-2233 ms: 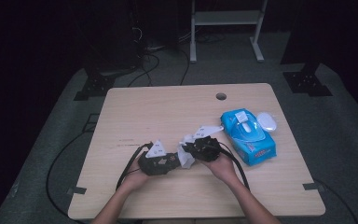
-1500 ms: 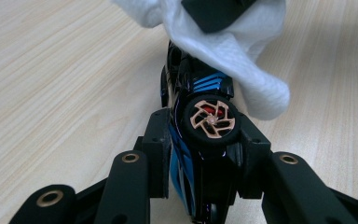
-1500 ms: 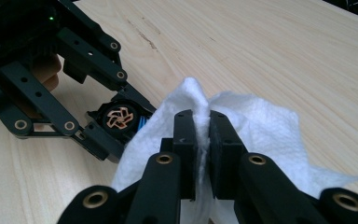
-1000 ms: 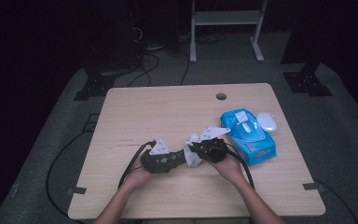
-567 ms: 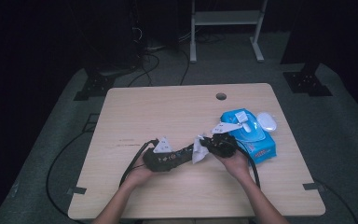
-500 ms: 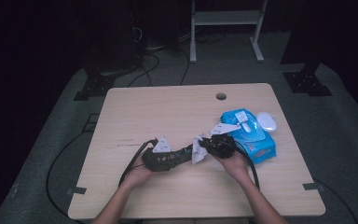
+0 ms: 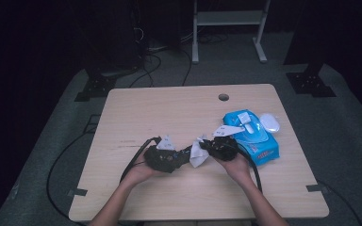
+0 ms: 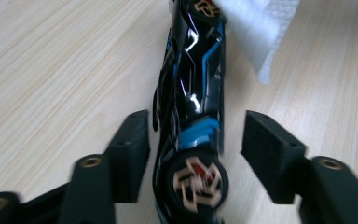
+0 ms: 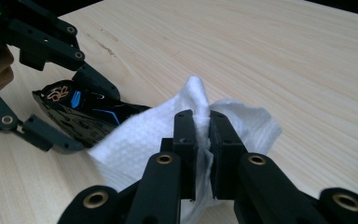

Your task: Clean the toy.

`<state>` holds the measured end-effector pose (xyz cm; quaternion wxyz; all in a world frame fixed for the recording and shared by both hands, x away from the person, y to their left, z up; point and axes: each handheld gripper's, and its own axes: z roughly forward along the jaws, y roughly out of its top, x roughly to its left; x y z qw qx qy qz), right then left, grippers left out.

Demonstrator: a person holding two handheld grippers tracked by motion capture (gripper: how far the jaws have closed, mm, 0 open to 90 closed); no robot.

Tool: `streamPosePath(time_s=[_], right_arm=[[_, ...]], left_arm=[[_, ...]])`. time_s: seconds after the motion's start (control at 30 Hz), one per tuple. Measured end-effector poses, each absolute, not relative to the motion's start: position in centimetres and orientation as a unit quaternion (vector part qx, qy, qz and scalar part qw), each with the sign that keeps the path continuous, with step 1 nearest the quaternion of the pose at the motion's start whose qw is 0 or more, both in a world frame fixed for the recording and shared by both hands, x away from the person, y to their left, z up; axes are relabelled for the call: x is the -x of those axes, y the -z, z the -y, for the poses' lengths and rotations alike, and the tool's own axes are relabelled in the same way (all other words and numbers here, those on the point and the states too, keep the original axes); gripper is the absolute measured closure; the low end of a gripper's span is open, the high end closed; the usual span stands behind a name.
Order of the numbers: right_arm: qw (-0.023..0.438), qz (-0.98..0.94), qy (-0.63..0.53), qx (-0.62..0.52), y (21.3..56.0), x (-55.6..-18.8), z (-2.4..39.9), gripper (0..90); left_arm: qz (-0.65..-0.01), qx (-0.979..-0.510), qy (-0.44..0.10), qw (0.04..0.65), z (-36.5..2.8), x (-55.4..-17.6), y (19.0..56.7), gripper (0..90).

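With the white paper wipe [image 9: 144, 135] pinched in the right gripper [image 9: 203, 140] and pressed to the glossy black-and-blue toy car [image 8: 191, 116] at table centre, wiping looks under way, though the left gripper [image 8: 193, 144], at nine o'clock, has just been opening, its jaws flanking the car without pressing.

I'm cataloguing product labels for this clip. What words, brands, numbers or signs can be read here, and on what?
Blue wipes pack: print on it, too small to read.
Black toy car: an orange-and-red pattern on its wheel hubs, no letters.
No readable words or numbers anywhere.
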<state>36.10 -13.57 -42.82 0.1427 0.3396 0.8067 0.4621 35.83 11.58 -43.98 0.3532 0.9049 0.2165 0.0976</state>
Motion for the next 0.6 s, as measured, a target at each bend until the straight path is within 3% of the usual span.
streamPosePath(time_s=[0.33,0.6], right_arm=[[0.129,-0.798,-0.475,-0.348,42.9,-36.0,14.9,82.1],[0.132,-0.799,-0.471,-0.349,43.2,-36.2,15.1,82.1]], left_arm=[[-0.218,-0.913,-0.080,0.336,-9.8,-36.9,43.9,28.7],[-0.208,-0.925,-0.076,0.307,-8.4,-37.5,43.9,27.1]])
